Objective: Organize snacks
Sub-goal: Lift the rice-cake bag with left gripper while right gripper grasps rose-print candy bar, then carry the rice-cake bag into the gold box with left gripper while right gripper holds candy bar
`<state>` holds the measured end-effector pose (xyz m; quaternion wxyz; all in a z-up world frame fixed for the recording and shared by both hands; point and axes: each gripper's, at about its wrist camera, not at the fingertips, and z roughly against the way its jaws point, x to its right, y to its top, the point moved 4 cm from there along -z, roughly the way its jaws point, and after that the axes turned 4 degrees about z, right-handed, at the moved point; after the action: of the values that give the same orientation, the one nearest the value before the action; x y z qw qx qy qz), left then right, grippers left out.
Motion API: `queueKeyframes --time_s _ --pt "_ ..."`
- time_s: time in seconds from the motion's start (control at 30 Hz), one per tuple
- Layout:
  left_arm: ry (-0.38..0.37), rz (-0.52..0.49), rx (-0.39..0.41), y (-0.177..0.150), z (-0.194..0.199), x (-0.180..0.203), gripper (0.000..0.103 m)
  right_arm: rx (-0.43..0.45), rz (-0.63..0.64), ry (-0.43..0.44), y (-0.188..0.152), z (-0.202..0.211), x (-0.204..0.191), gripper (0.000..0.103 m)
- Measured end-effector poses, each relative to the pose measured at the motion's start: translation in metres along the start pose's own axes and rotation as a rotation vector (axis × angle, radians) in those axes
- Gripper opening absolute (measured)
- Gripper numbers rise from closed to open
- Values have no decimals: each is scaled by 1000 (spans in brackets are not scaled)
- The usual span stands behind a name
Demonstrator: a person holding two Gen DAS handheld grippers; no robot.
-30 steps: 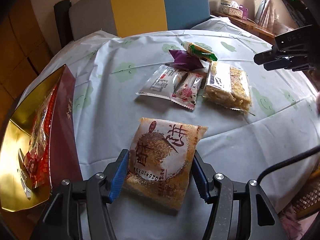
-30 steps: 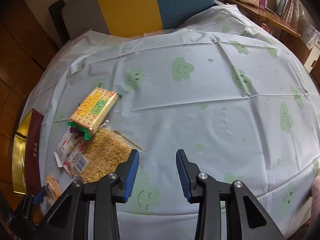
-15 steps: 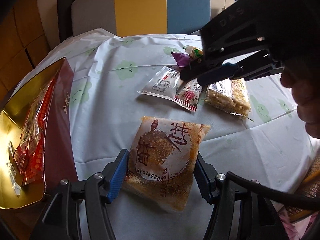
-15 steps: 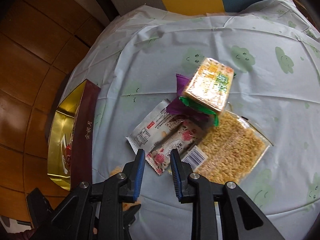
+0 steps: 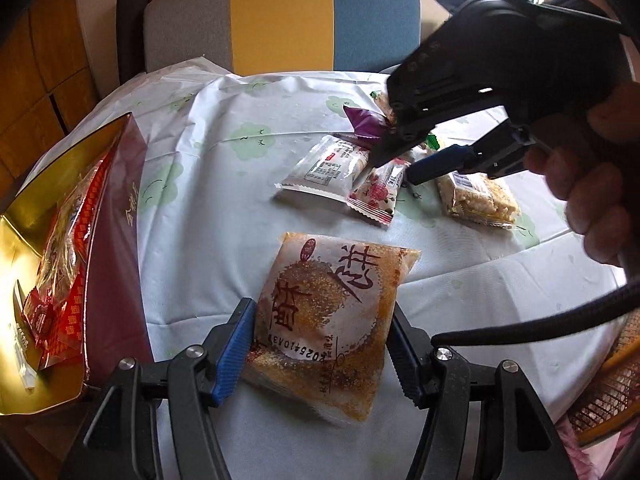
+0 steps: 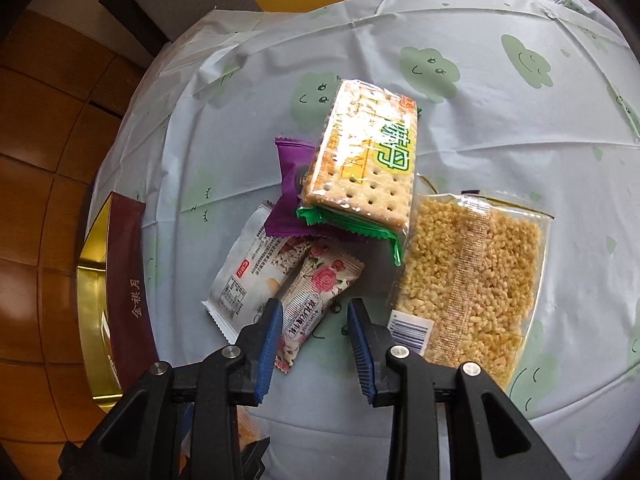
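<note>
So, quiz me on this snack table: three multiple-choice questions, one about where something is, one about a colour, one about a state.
1. Where is the cracker pack?
A. lying partly on the purple packet
B. upright on its edge
C. held in the air

2. What colour is the inside of the open gift box?
A. silver
B. gold
C. green

3. What state is the orange snack packet in?
A. lying free
B. torn open
C. clamped between the pads of the left gripper

Answers:
1 A: in the right wrist view, the crackers overlap the purple wrapper.
2 B: its inner walls shine gold, and its outside is maroon.
3 C: in the left wrist view, a blue pad presses on each side of the packet.
</note>
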<state>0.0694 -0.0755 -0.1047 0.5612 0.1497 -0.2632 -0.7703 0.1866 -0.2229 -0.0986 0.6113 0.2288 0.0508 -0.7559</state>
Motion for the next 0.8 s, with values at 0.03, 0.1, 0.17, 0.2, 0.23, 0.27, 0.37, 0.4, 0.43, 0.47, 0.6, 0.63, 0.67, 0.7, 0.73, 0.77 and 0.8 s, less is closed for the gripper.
queueKeyframes --time_s 0.03,0.1,0.17,0.2,0.23,0.27,0.37,0.4,0.43,0.47,0.6,0.63,0.67,0.7,0.73,0.77,0.8 --pt "0 -1 0 0 0 0 64 2 -11 3 3 -3 -2 34" --pt "0 -1 1 0 0 0 64 -9 -12 -20 6 -13 -5 36" --pt "1 -3 3 0 0 0 64 -3 38 -52 6 -14 -12 35" --pt "3 -5 5 0 0 0 64 1 81 -74 5 -13 -16 33" --pt "4 -6 7 0 0 1 64 2 126 -88 3 -13 -19 32" --pt "5 -8 8 -1 0 1 64 -2 167 -101 1 -13 -22 29" --pt "2 -7 5 -1 0 1 64 -22 273 -121 -8 -10 -30 21" --pt "2 -7 6 -1 1 1 64 -33 302 -118 -11 -8 -31 21" --pt "2 -7 6 -1 1 1 64 -44 329 -100 -16 -5 -31 21" --pt "3 -7 5 -1 1 1 64 -52 357 -87 -21 -1 -32 21" --pt "4 -8 4 0 0 1 64 -114 477 -60 -47 12 -30 21" --pt "6 -9 3 0 0 1 64 -130 508 -67 -54 14 -28 21" --pt "8 -11 3 0 0 2 64 -148 536 -80 -61 15 -26 21" --pt "10 -12 2 1 0 2 64 -162 559 -99 -68 15 -22 21" --pt "11 -14 2 1 0 2 64 -175 577 -125 -74 14 -17 21" --pt "12 -14 1 1 -1 2 64 -187 591 -152 -78 12 -12 22" --pt "12 -15 0 1 -1 2 64 -182 596 -152 -81 13 -9 22"
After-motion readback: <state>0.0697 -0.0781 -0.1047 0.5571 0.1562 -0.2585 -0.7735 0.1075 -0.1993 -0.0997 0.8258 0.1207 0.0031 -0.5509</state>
